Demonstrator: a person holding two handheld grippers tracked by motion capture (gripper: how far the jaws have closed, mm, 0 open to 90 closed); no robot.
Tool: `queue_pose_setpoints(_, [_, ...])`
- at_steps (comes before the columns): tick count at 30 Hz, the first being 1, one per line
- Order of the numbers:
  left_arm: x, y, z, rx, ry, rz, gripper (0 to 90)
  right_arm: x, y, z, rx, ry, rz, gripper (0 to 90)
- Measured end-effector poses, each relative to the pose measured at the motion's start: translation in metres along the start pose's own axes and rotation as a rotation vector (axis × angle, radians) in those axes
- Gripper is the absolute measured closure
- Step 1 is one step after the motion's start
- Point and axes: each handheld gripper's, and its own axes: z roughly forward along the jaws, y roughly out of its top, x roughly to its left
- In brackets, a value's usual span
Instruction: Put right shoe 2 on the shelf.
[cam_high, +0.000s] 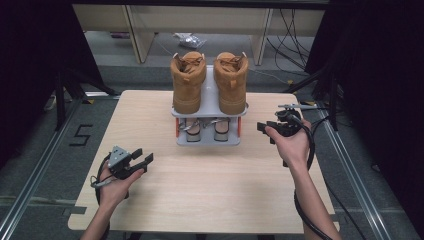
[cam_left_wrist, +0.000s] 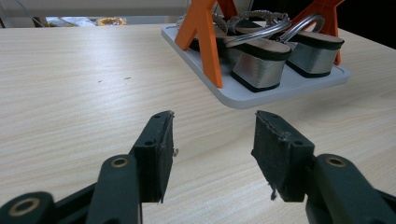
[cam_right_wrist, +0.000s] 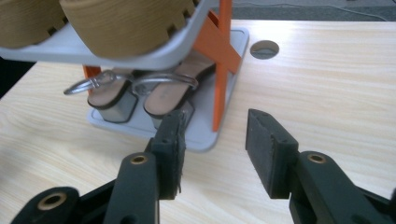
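Note:
A grey two-shelf rack on orange legs stands at the table's far middle. Two tan boots sit heels toward me on its top shelf. A pair of silver-heeled sandals rests on the bottom shelf. My left gripper is low over the table at the near left, open with nothing between its jaws, pointing toward the rack. My right gripper is just right of the rack, open and empty, facing the rack's lower shelf.
The wooden table has a round cable hole near its far right corner. Black curtains flank both sides. Cables lie on the floor at the right, and pale cabinets stand behind the table.

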Motion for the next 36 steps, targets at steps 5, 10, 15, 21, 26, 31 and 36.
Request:
queue_pose_setpoints(5, [0.000,-0.001,0.001,-0.006,-0.005,-0.001,47.2,-0.008,-0.016,-0.004,0.013,-0.007,0.004,56.7])
queue_pose_setpoints(10, [-0.001,-0.001,0.001,0.005,0.002,0.001,47.1,-0.022,-0.035,-0.004,0.024,-0.012,-0.012,55.8])
queue_pose_setpoints(15, [-0.001,-0.001,0.001,0.005,0.003,0.002,47.1,-0.030,-0.052,-0.005,0.043,-0.035,0.017,55.3])
queue_pose_setpoints(21, [-0.001,-0.002,0.001,0.007,0.001,0.003,47.1,-0.045,-0.074,-0.005,0.043,-0.055,0.018,55.0])
queue_pose_setpoints(26, [-0.002,-0.003,0.002,0.007,0.000,0.004,47.1,-0.055,-0.096,-0.003,0.043,-0.082,0.035,54.3])
queue_pose_setpoints(31, [-0.002,-0.003,0.002,0.007,0.003,0.005,47.1,-0.062,-0.116,-0.003,0.036,-0.100,0.046,53.0])
queue_pose_setpoints(36, [-0.002,-0.003,0.002,0.010,0.007,0.006,47.1,-0.068,-0.132,-0.002,0.028,-0.105,0.072,52.3])
